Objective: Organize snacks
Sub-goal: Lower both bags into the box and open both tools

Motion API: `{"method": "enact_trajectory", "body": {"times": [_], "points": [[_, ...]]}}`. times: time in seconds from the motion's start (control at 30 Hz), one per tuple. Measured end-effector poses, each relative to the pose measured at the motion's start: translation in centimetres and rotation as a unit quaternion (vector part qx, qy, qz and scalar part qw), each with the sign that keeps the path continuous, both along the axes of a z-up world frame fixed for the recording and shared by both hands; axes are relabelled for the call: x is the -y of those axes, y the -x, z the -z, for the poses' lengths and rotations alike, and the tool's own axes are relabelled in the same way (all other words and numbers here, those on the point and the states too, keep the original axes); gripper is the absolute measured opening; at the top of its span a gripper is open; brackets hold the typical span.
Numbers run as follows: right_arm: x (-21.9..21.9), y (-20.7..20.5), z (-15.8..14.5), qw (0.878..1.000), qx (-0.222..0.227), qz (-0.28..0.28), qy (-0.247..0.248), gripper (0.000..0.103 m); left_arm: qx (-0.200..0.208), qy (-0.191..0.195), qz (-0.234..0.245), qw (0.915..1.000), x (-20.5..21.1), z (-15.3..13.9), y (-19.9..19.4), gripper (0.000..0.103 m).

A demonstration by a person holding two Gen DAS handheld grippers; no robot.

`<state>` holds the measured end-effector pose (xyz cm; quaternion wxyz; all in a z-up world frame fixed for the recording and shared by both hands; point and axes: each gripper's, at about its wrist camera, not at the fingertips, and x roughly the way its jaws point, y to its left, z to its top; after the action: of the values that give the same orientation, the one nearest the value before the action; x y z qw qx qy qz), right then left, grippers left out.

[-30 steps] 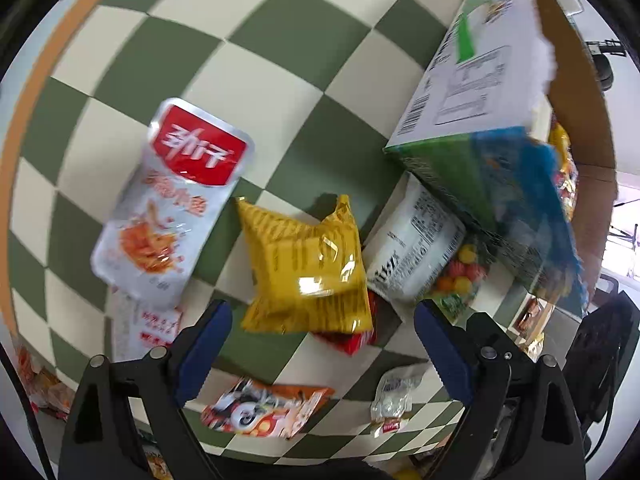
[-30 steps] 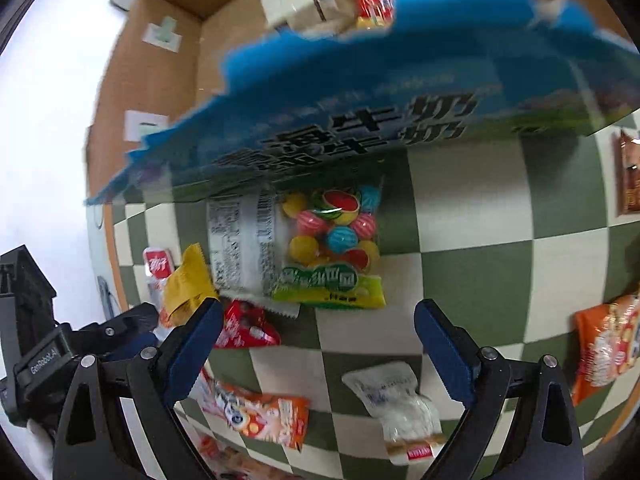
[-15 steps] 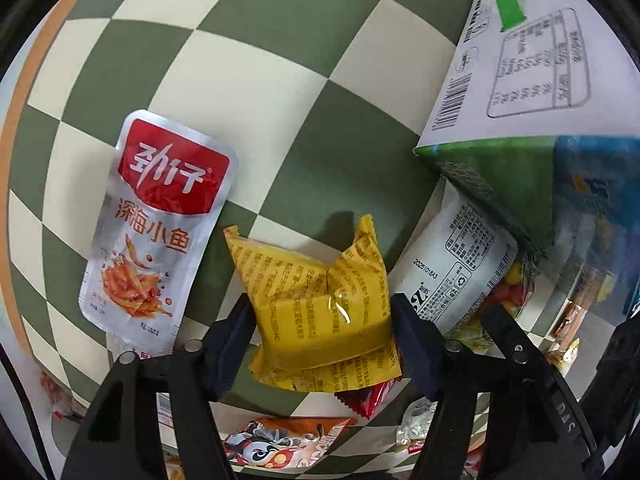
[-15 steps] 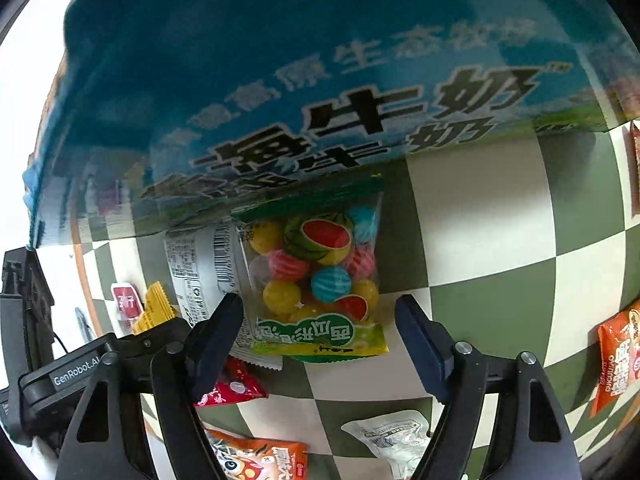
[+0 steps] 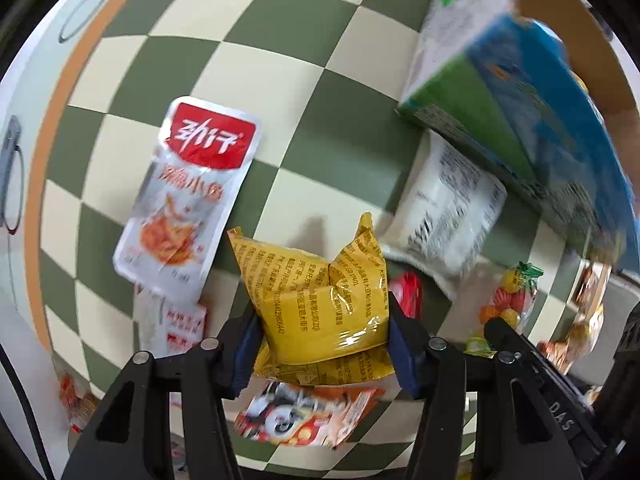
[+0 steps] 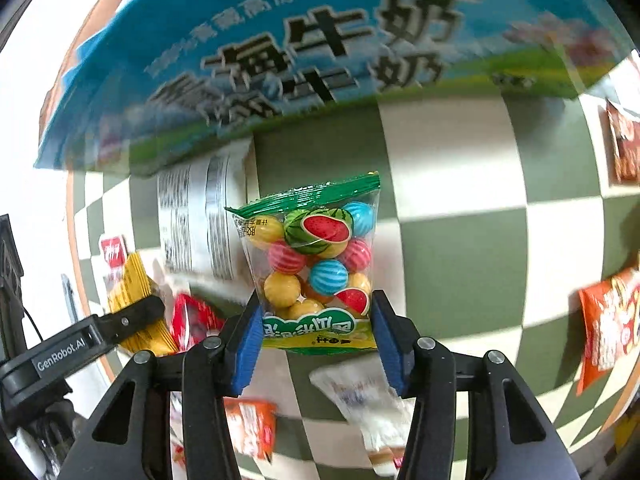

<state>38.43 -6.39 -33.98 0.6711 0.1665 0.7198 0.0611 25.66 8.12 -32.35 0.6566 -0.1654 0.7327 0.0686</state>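
Left wrist view, L to R: silver-red fish pouch [image 5: 188, 196] flat on checkered worktop [image 5: 256, 80] at centre left, not involved. Left tool [image 5: 322, 344] clenched on yellow packet [image 5: 320, 300], lower centre, packet puffed and creased between blue pads [image 5: 402, 352], seemingly clear of the worktop. Risk: squeeze too hard and air-filled bag pops or squirts out sideways. White bag [image 5: 448, 216] and red wrapper [image 5: 408, 294] just beside packet at right; could get dragged along. Blue-green carton [image 5: 520, 120] upper right overhangs; swing upward may clip it. Right wrist view: right tool [image 6: 318, 338] grasping candy-ball bag [image 6: 316, 264] by bottom seam only, centre frame. Slick film, heavy balls above grip, so may flop or slip. Carton close above in upper frame, edge collision likely if lifted straight.
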Motion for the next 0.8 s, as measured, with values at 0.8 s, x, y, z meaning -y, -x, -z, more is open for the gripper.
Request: {"method": "enact_trajectory", "body": {"times": [0.8], "points": [[10.5,-5.1,-18.5,0.992,0.11,0.031,-0.053,0.053,0.107,0.036,0.148,0.9825,8.2,-16.5,-14.0,0.053]]}}
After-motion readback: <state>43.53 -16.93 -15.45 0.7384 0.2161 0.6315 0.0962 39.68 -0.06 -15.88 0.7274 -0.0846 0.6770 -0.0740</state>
